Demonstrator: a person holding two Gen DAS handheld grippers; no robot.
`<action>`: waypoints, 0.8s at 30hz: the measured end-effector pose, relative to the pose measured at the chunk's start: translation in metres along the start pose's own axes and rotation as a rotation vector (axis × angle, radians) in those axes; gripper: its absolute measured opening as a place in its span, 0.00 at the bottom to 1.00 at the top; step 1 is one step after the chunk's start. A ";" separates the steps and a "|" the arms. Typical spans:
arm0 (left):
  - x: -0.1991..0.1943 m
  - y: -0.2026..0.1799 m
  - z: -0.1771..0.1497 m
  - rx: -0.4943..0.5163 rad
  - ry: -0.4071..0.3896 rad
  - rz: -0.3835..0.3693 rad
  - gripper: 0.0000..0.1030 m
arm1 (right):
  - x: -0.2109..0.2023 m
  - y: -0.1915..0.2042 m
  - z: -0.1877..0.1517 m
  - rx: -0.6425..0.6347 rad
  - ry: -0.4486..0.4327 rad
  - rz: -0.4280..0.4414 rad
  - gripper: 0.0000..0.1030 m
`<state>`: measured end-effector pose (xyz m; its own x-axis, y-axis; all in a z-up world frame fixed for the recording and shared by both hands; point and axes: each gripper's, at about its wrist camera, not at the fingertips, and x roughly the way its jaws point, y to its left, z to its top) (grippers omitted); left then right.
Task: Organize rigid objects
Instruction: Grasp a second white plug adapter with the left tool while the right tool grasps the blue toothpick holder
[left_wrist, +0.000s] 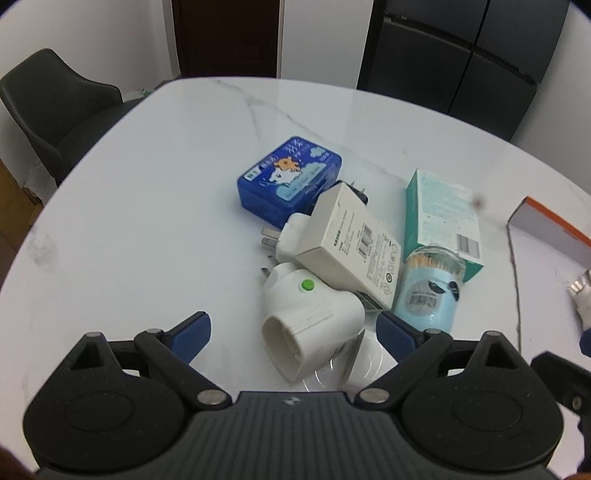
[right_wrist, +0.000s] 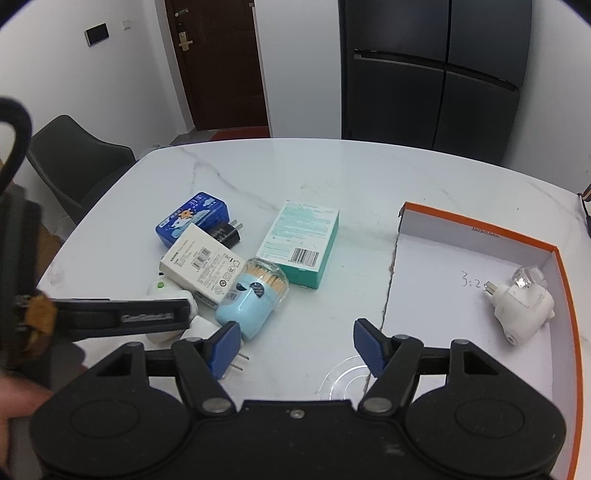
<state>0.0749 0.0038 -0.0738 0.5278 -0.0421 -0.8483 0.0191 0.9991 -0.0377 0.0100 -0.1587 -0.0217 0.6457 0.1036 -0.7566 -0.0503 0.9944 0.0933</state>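
White marble table (right_wrist: 295, 177) with rounded corners, black chair (right_wrist: 74, 162) off its far left corner, dark fridge (right_wrist: 436, 70) and brown door (right_wrist: 221, 62) behind. Toward the left half of the tabletop, a loose pile: blue tin (left_wrist: 288, 177) farthest back, black charger (right_wrist: 229, 232) just beside it, white carton (left_wrist: 354, 243) leaning across a white plug (left_wrist: 291, 236), teal box (left_wrist: 439, 218) lying flat toward the middle, light-blue toothpick jar (left_wrist: 428, 291) on its side touching the teal box. Nearest the front edge of the pile, a white adapter with a green button (left_wrist: 314, 317). Left gripper (left_wrist: 295, 332) above that adapter, jaws spread wide on either side of it — pads apart from it, nothing held. Right gripper (right_wrist: 295, 343) wide open too, empty, over bare tabletop near the front edge, between the pile and an orange-rimmed box lid (right_wrist: 480, 236) at the right edge. Inside the lid, near its right wall — a white night-light plug (right_wrist: 524, 310) lying on its side.
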 end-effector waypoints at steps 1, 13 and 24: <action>0.004 0.000 0.001 -0.001 0.001 0.008 0.95 | 0.002 0.001 0.000 0.001 0.003 0.001 0.78; 0.015 0.012 -0.003 0.055 0.003 -0.037 0.65 | 0.037 0.012 0.008 0.018 0.042 0.011 0.78; -0.003 0.036 -0.006 0.054 -0.034 -0.072 0.65 | 0.094 0.025 0.021 0.115 0.103 0.040 0.78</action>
<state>0.0690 0.0400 -0.0757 0.5520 -0.1146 -0.8259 0.1031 0.9923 -0.0688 0.0852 -0.1241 -0.0773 0.5630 0.1505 -0.8126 0.0173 0.9809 0.1936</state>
